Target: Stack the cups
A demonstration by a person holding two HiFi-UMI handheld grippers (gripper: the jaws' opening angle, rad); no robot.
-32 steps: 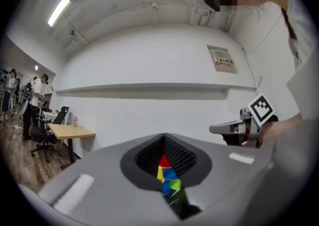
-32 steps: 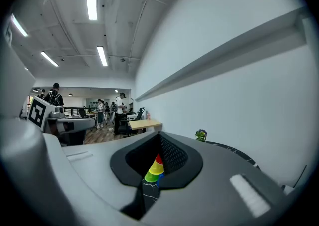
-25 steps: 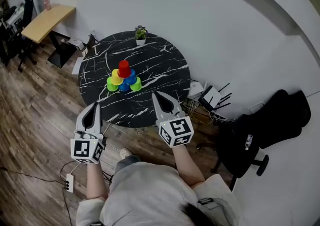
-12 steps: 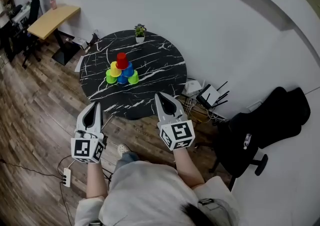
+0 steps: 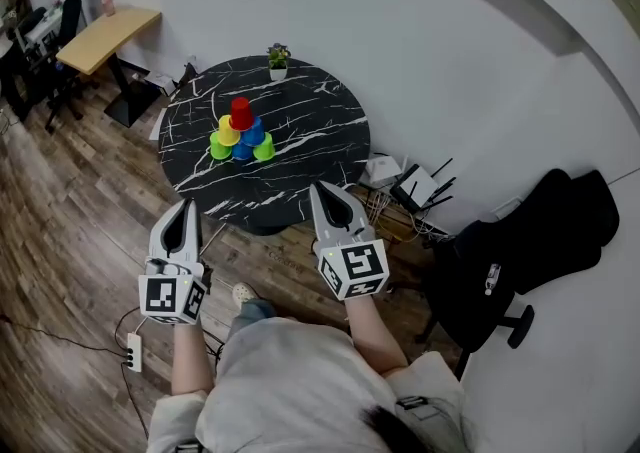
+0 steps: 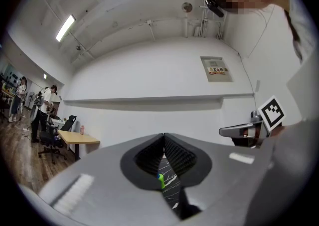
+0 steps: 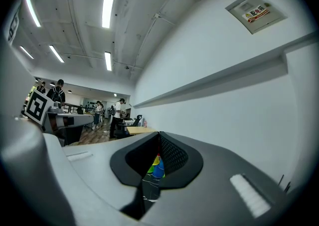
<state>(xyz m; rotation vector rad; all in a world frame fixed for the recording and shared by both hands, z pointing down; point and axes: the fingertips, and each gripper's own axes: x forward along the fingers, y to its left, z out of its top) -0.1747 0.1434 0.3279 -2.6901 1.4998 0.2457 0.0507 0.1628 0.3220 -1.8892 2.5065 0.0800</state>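
Wide wooden floor (image 5: 70,231) below, and on it the round black marble table (image 5: 300,156), well ahead of the person. Off to the right sits a black office chair (image 5: 520,241), at far left a wooden desk (image 5: 105,36), and against the wall beside the table a tangle of cables and boxes (image 5: 410,191). Both tools are held low, near the body. The left gripper (image 5: 183,204) has its jaws pressed together on nothing, and the right gripper (image 5: 319,189) is clenched and empty too; each gripper view shows only slivers of distant cups past the closed tips. On the table's left part stands the cup pyramid (image 5: 240,133), already built. It has green, blue and green cups at the bottom, a yellow cup (image 5: 228,130) and a blue one above, and a red cup (image 5: 240,112) on top. These look like light, thin-walled plastic, smooth and a bit springy, so a gentle pinch across the side wall should do. A nudge would likely topple the lot. Only a small potted plant (image 5: 278,54) shares the tabletop, at the far edge and well clear of the cups.
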